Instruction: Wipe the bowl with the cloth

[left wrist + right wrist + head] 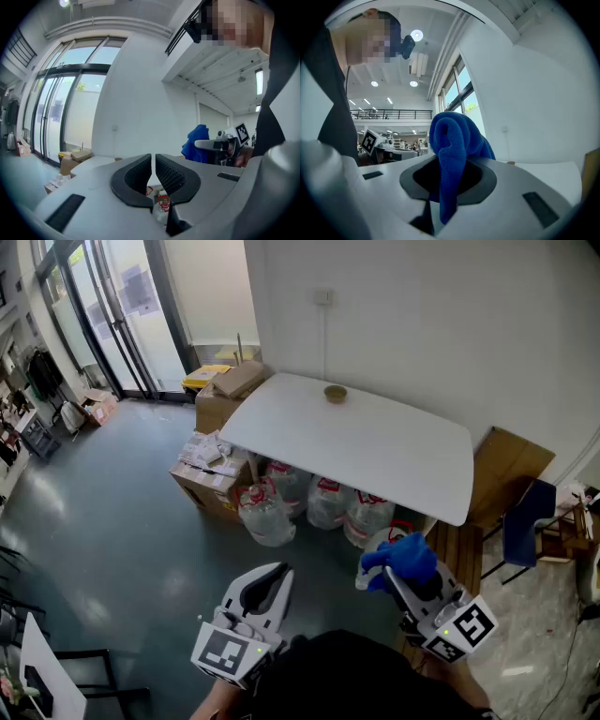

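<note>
blue cloth (454,140) over right gripper (448,180); bowl (335,393) distant

The left tool (274,574) and right tool (392,577) are white with black ribbed pads (171,176). Each bears a black-and-white marker cube (225,650). The person wears a black top (356,676).

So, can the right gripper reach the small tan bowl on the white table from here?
Probably not yet: the right gripper, clamping the blue cloth, is held short of the white table, and the small tan bowl sits by its far edge.
</note>
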A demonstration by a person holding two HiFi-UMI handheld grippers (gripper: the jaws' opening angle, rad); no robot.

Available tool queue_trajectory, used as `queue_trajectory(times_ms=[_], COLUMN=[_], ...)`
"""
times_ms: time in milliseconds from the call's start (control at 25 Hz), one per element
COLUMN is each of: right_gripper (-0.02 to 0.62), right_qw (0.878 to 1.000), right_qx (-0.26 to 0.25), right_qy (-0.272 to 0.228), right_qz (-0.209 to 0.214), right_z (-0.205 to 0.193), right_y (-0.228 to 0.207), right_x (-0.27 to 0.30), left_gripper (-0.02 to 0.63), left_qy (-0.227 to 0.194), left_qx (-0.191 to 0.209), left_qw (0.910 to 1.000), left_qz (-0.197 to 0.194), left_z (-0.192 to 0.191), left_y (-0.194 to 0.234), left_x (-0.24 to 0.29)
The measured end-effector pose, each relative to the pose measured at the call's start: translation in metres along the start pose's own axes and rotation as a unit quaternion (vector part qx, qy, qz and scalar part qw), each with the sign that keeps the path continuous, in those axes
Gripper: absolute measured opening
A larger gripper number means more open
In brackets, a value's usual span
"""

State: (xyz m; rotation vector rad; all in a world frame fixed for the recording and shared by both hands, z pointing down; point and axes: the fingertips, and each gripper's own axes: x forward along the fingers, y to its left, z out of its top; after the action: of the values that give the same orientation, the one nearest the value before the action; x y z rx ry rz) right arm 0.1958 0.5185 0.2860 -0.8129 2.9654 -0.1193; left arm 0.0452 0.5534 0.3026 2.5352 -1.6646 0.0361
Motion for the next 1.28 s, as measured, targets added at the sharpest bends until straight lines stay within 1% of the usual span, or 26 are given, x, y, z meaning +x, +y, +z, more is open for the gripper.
queue_trajectory(times_ms=[440, 680, 920, 1120, 1280], right_gripper=[0.08, 0.081, 0.081, 0.081, 0.081], right_qw=[1.0, 0.999, 0.999, 0.998, 0.998], right_qx=[0.006, 0.024, 0.036, 0.041, 0.052], right_qy=[-0.001, -0.005, -0.004, 0.009, 0.012], right_qz=[-0.014, -0.023, -0.031, -0.041, -0.04], right_z=[-0.005, -0.011, -0.021, -0.027, -0.032], right_y=[0.003, 0.012, 0.027, 0.013, -0.01], right_x=[0.008, 0.03, 0.052, 0.063, 0.08], left_gripper=[0.035, 0.035, 0.035, 0.035, 0.035], left_qy=[0.003, 0.005, -0.004, 0.001, 0.01], left_qx=[0.0, -0.003, -0.006, -0.019, -0.021], left_qw=[0.9999, 0.9999, 0.9995, 0.9994, 0.9994], left_qz=[-0.011, -0.015, -0.03, -0.029, -0.026], left_z=[-0.003, -0.005, -0.01, -0.02, -0.025], left_y=[0.01, 0.034, 0.056, 0.076, 0.091], left_x=[-0.003, -0.019, -0.034, -0.025, -0.002])
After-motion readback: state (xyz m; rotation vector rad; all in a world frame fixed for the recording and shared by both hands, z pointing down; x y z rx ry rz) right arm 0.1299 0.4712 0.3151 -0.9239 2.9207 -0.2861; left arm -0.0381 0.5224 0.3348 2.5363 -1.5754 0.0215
